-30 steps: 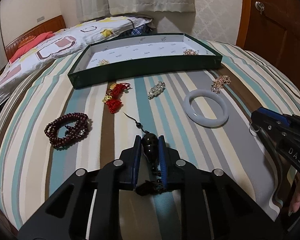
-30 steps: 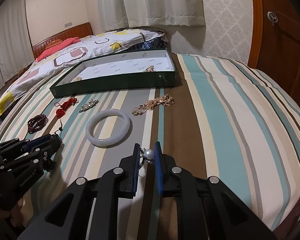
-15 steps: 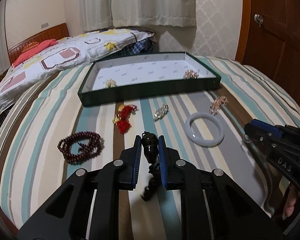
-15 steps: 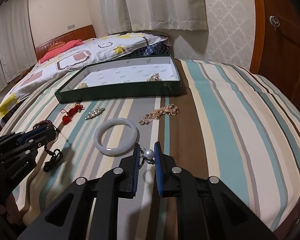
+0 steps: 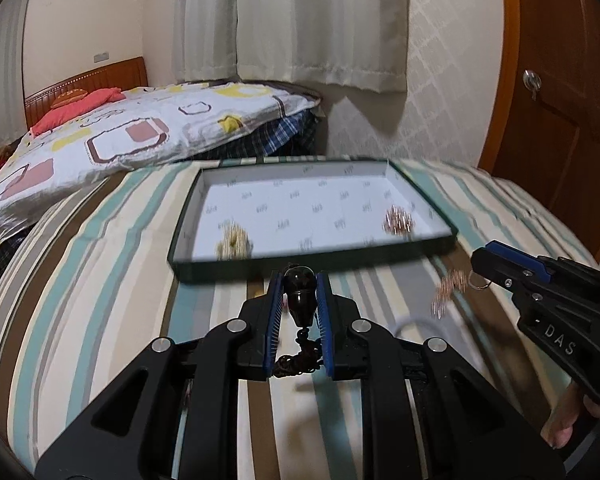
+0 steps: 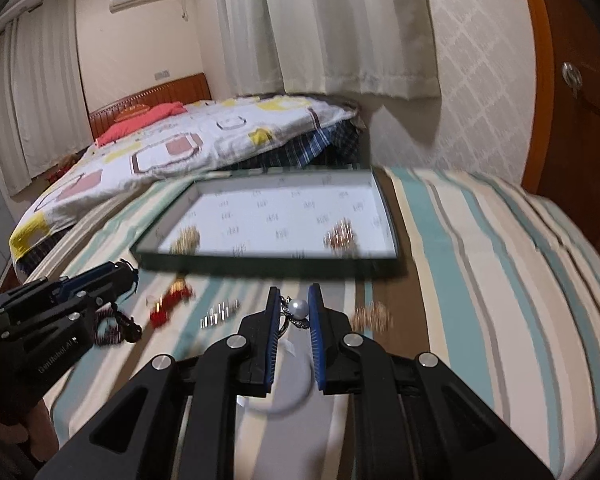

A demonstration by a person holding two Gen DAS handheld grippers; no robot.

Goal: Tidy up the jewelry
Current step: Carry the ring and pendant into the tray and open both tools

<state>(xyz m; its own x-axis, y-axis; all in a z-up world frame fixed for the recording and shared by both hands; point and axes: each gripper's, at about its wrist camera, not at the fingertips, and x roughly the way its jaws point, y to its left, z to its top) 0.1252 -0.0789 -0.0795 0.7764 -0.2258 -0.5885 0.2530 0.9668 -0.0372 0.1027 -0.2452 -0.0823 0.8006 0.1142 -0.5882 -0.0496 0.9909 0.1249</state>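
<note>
Left tool (image 5: pixel 299 298) clenching a dark gourd pendant (image 5: pixel 300 294), right tool (image 6: pixel 295 312) gripping a pearl ring (image 6: pixel 299 309), green tray (image 5: pixel 312 262) lying just ahead of both on the striped bed (image 5: pixel 100 280).

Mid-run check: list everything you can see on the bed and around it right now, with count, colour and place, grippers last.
tray: 1, dark green, white inside, far end of striped bed
clusters in tray: 2, gold and rose-gold, near wall
dark pendant: 1, black, in left gripper
pearl piece: 1, white, in right gripper
red charm: 1, on bed
silver piece: 1, on bed
white bangle: 1, under right gripper
quilt: 1, patterned, behind tray
left gripper: shut on pendant
right gripper: shut on pearl piece
</note>
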